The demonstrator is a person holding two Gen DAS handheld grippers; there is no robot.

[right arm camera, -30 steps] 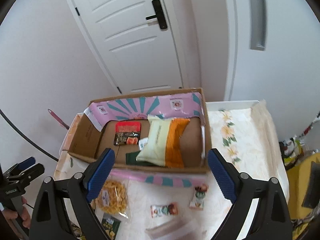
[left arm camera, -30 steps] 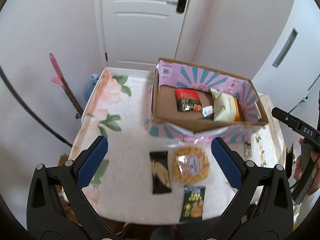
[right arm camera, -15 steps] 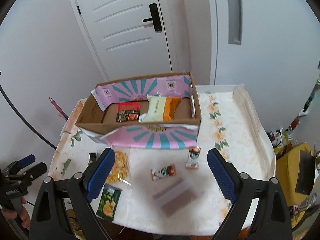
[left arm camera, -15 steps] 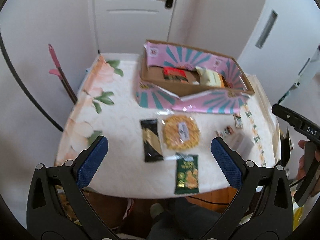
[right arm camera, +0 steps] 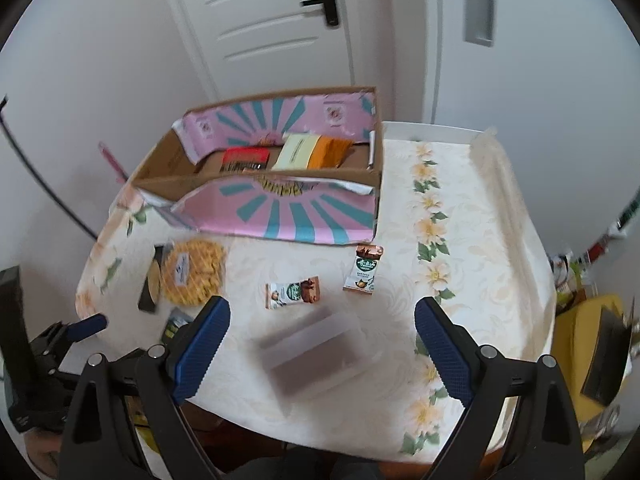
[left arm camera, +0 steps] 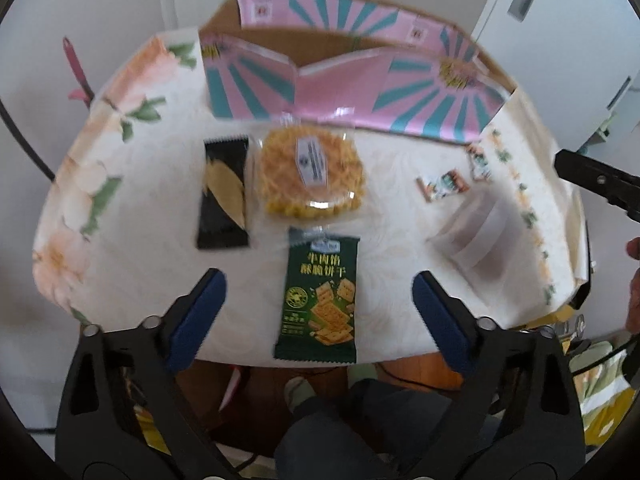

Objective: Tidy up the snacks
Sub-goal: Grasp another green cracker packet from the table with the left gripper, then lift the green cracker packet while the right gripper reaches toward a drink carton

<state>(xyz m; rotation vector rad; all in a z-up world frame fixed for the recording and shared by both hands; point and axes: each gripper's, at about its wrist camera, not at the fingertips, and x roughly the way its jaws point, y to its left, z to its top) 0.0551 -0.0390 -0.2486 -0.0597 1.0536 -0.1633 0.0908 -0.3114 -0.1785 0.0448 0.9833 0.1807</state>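
Observation:
My left gripper [left arm camera: 318, 312] is open and empty, hanging over a dark green cracker packet [left arm camera: 322, 296] at the table's near edge. Beyond it lie a round yellow noodle snack in clear wrap [left arm camera: 312, 176] and a black packet [left arm camera: 224, 196]. My right gripper [right arm camera: 322, 344] is open and empty above a clear-wrapped brown bar [right arm camera: 316, 356]. Two small packets [right arm camera: 294, 292] [right arm camera: 364, 268] lie in front of the pink and teal cardboard box [right arm camera: 280, 216], which holds a red packet [right arm camera: 245, 159] and a cream and orange bag [right arm camera: 312, 152].
The table wears a white floral cloth [right arm camera: 472, 240]. A white door [right arm camera: 260, 20] and walls stand behind the box. A yellow chair [right arm camera: 588, 344] is at the right. The person's legs [left arm camera: 360, 420] are under the near edge.
Both grippers have dropped and pulled back toward the near edge of the table. The loose snacks now fill the views and the box has moved to the far side. Both stay open.

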